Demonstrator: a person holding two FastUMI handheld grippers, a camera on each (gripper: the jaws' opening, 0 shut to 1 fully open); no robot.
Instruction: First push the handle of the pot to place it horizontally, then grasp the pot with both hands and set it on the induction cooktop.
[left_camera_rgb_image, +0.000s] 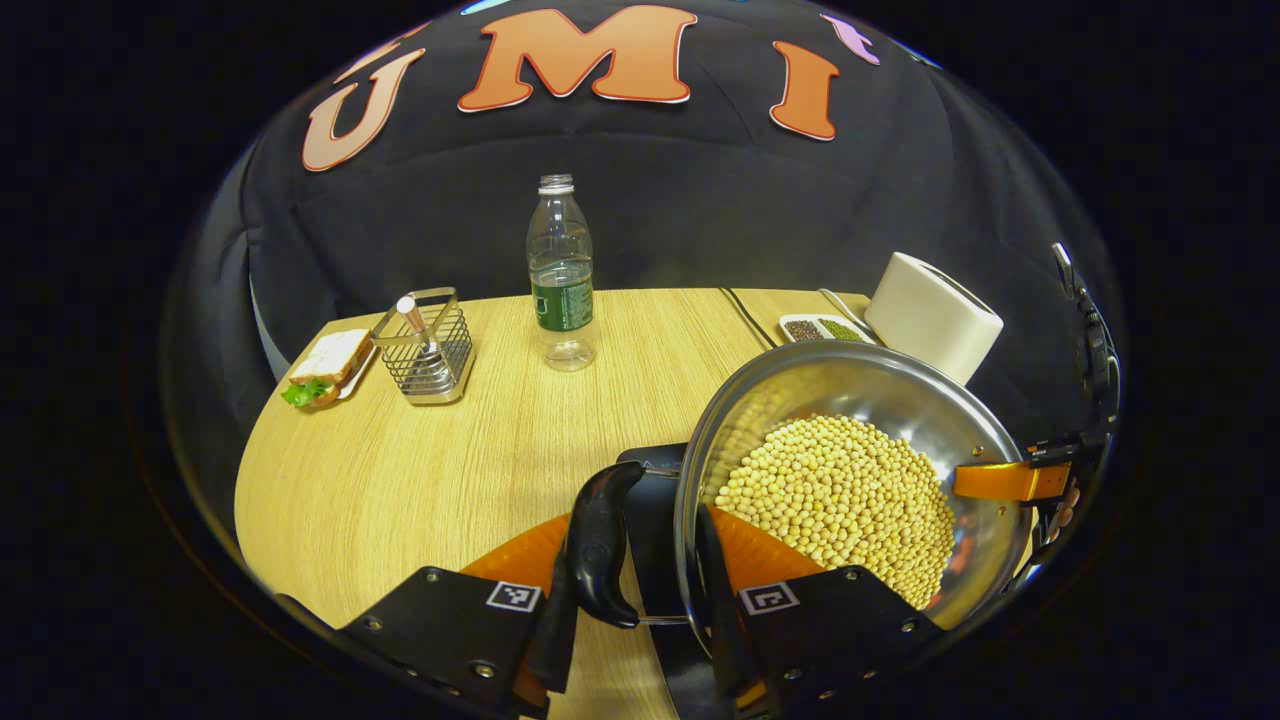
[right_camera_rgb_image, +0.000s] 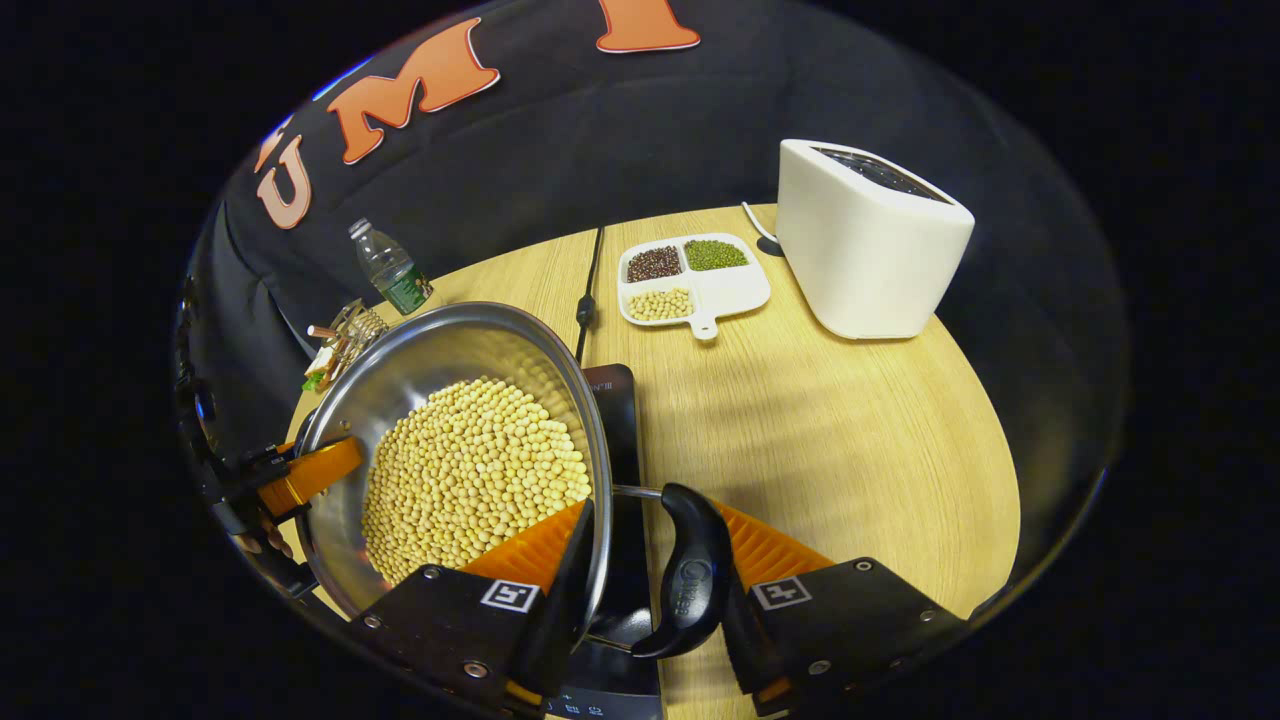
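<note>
Pot (left_camera_rgb_image: 850, 480), steel, heaped with pale beans (left_camera_rgb_image: 840, 495), held above the black induction cooktop (right_camera_rgb_image: 615, 470); contact with it cannot be told. Left gripper (left_camera_rgb_image: 640, 600) clenched over the pot's rim and black side handle (left_camera_rgb_image: 600, 545), one finger inside the wall, one outside. Right gripper (right_camera_rgb_image: 650, 600) clamped likewise on the opposite handle (right_camera_rgb_image: 690, 570). Behind the pot on the wooden table (right_camera_rgb_image: 850, 430): white toaster (right_camera_rgb_image: 865, 240), divided dish (right_camera_rgb_image: 692, 278), water bottle (left_camera_rgb_image: 561, 270), wire caddy (left_camera_rgb_image: 425, 345), sandwich (left_camera_rgb_image: 328, 362).
</note>
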